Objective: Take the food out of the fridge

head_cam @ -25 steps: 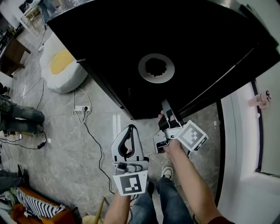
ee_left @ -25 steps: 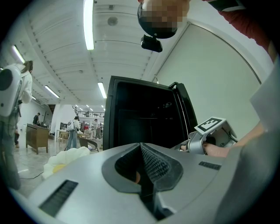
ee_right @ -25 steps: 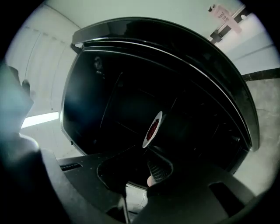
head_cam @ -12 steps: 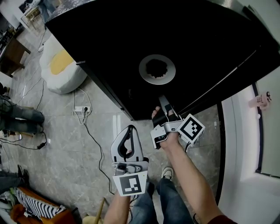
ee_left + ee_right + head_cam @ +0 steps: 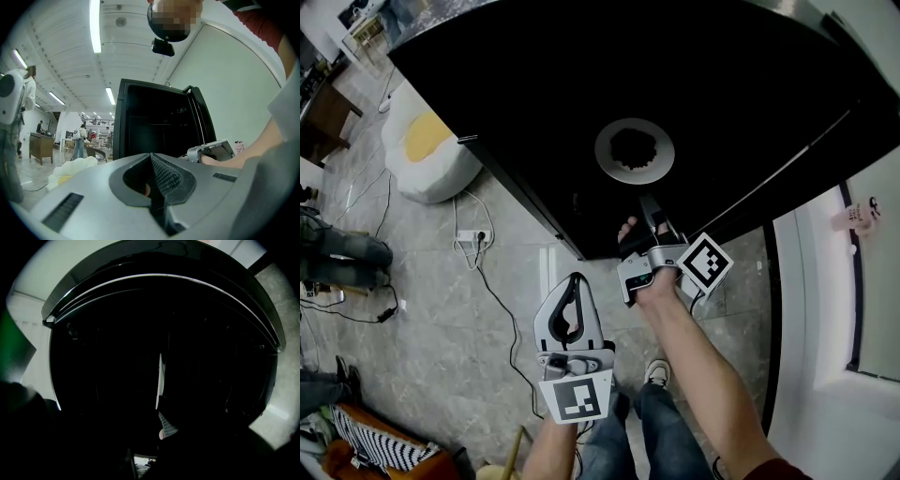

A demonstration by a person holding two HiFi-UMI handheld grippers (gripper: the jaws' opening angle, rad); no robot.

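Grey stone floor (image 5: pixel 422 319) lies below you, and the black fridge (image 5: pixel 581 84) stands on it. In the left gripper view its front is open, but the inside is very dark, so the food cannot be made out in any view. On the black top of the fridge lies a grey ring (image 5: pixel 635 150).

Your right gripper (image 5: pixel 649 208) points at the near edge of the fridge, just below the ring. Its jaws stand together with nothing between them. Your left gripper (image 5: pixel 574 281) hangs lower, apart from the fridge and over the floor. Its jaws are pressed together too, and they hold nothing.

Left of the fridge sits a white cushion (image 5: pixel 427 150) with a yellow middle. Near it lies a white power strip (image 5: pixel 473 232), with cables running across the floor.
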